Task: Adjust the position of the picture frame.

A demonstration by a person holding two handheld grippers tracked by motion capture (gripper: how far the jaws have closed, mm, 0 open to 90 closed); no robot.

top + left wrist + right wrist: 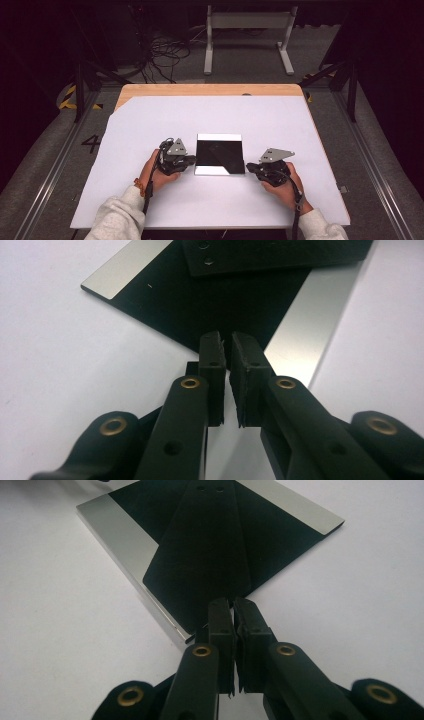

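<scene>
On the white sheet (150, 125) we have the mirror-like square plate (220, 155) lying flat at the middle. Our left gripper (189, 161) sits at the plate's left edge, our right gripper (254, 167) at its right corner, both nearly clenched, empty.

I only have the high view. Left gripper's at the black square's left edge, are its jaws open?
Observer: Nearly shut. In the left gripper view the left gripper shows a thin gap, nothing in it, tips at a corner of the black square.
Operator: Right one?
Observer: The right gripper has its jaws together, tips at the square's near corner.
Operator: Is the square plain black?
Observer: No, it is mirror-like, with silver strips along two edges, lying flat on the white sheet.
</scene>
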